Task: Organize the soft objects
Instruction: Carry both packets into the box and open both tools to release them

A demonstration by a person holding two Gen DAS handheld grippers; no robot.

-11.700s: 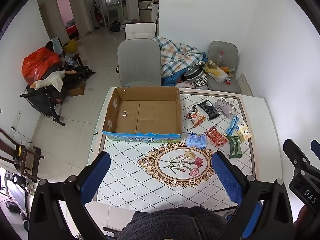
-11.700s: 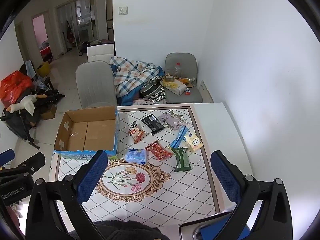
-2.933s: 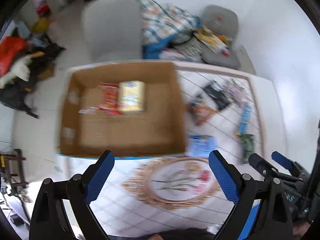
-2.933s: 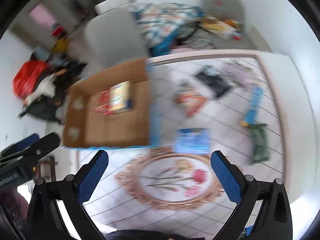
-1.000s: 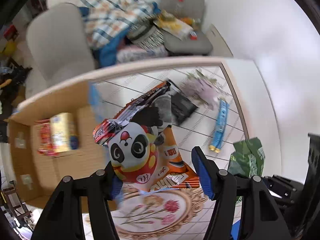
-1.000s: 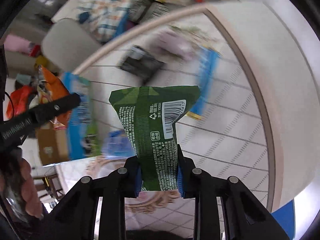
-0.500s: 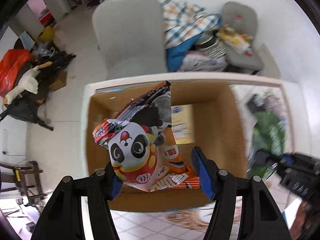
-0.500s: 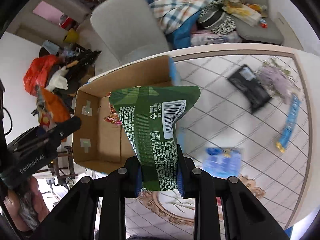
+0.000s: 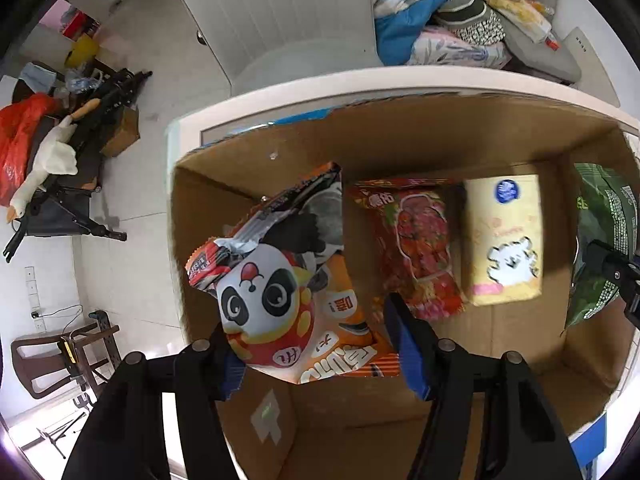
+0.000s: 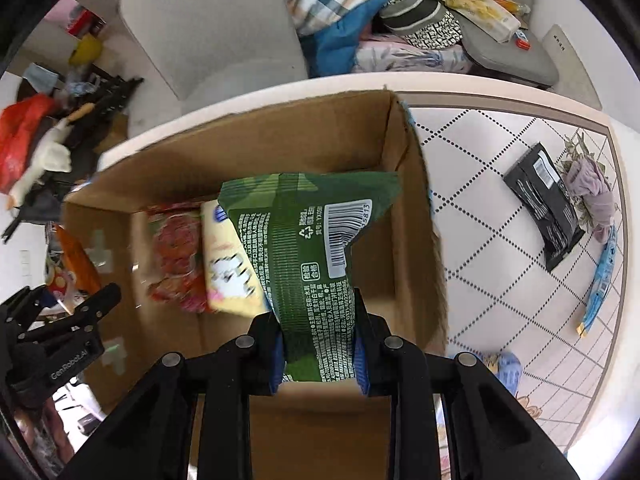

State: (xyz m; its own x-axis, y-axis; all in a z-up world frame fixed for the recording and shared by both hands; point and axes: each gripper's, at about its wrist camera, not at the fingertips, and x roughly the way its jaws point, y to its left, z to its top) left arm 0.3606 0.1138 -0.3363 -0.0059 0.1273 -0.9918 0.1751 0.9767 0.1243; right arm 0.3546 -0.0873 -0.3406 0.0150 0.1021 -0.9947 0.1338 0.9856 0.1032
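My left gripper (image 9: 316,350) is shut on an orange panda snack bag (image 9: 280,284) and holds it over the left part of the open cardboard box (image 9: 280,148). My right gripper (image 10: 318,350) is shut on a green packet (image 10: 308,248) and holds it over the box's right part (image 10: 416,184). A red snack bag (image 9: 416,248) and a yellow tissue pack (image 9: 504,240) lie on the box floor. The green packet also shows at the right edge of the left wrist view (image 9: 600,240).
On the tiled table (image 10: 500,184) right of the box lie a black packet (image 10: 544,204), a grey cloth (image 10: 596,192), a blue stick pack (image 10: 600,280) and a blue pack (image 10: 504,368). A grey chair (image 9: 280,20) stands behind the table. Clutter lies on the floor at the left.
Both grippers have moved left from the loose items to over the box, each still holding its packet. They are now lower and closer to the box floor.
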